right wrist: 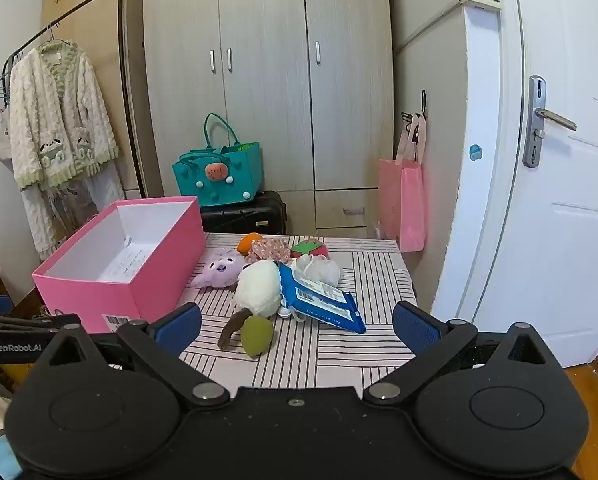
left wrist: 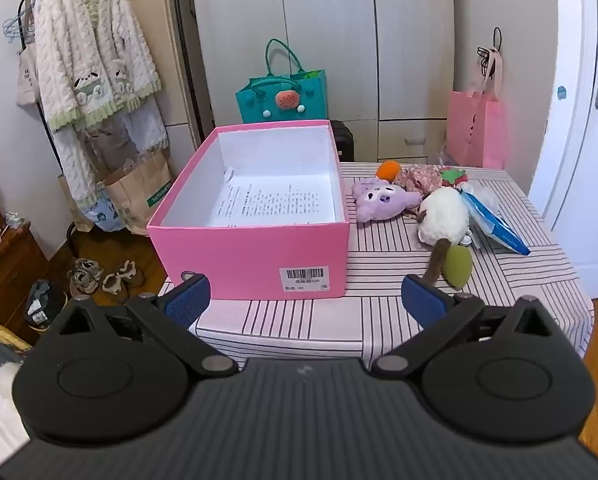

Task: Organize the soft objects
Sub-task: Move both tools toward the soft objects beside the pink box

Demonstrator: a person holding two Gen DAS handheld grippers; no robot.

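Tongs spread wide on both sides, nothing between the pads: left tongs (left wrist: 305,300) hovering near the front wall of the pink box (left wrist: 251,256), right tongs (right wrist: 297,326) hovering over the near edge of the striped surface (right wrist: 331,364), facing the pile. Box open, standing on the left part of the surface, holding only a printed sheet (left wrist: 275,202). Soft things all outside it, bunched to its right: purple plush (right wrist: 221,268) just beside the box wall, white plush (right wrist: 259,288) in the middle touching a blue wipes pack (right wrist: 323,300), green leaf with brown stem (right wrist: 255,336) nearest the right tongs, then orange plush (right wrist: 249,242), floral pouch (right wrist: 271,250) and strawberry plush (right wrist: 311,248) along the far row, and a pale bundle (right wrist: 319,270) behind the pack. Likely step: first pick, probably with the right tongs. Best to start with the nearest, least tangled piece, such as the leaf or the white plush; whether the two are joined cannot be told, so lift slowly and watch for dragging. Approach from above, pads straddling the bulk rather than a thin edge, squeezing enough to bite into the stuffing. Carry high over the box rim, release low inside. Left tongs well placed to steady the box if nudged.
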